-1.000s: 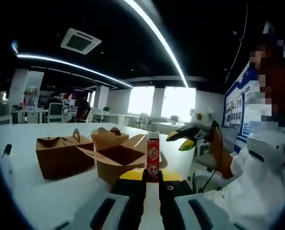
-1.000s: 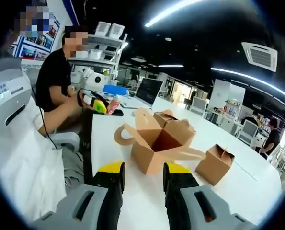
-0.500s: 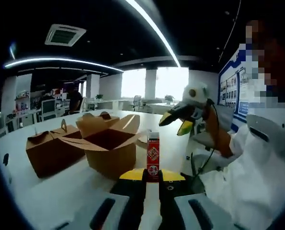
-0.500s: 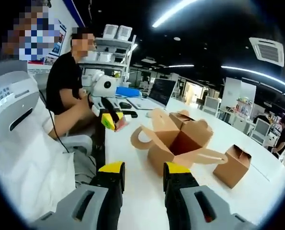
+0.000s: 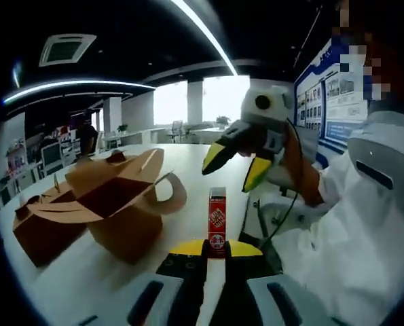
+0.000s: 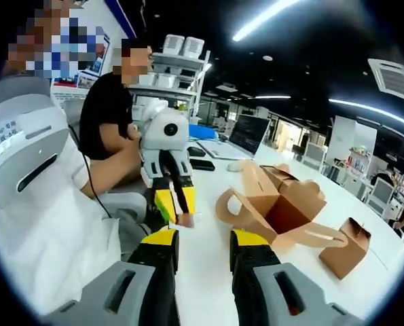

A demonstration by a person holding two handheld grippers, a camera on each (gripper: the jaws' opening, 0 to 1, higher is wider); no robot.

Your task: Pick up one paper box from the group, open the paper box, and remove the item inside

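Left gripper view has the left gripper [image 5: 217, 250] at the bottom centre, its jaws pressed together on a small red carton [image 5: 217, 219] that stands upright between the yellow tips. Left of it on the white desk [image 5: 188, 170] sits an open box [image 5: 120, 204] of brown paper, flaps spread wide and a looped handle curling toward the carton. A closed box [image 5: 35, 227] sits just behind it at the left edge. In the upper right of the frame the right gripper [image 5: 237, 163] hangs in the air, jaws parted and holding nothing, gripped by a person in white clothing.

Right gripper view shows the right gripper [image 6: 203, 244] at the bottom centre with a clear gap between its jaws and nothing in it. Just above them, the left gripper [image 6: 174, 204] points down, its tips closed on something reddish. The open box [image 6: 276, 210] lies to the right of centre on the desk [image 6: 208, 272], and the closed box [image 6: 347, 248] sits lower right, near it. A seated person in a black shirt [image 6: 110, 122] is at upper left beside a laptop [image 6: 246, 136].
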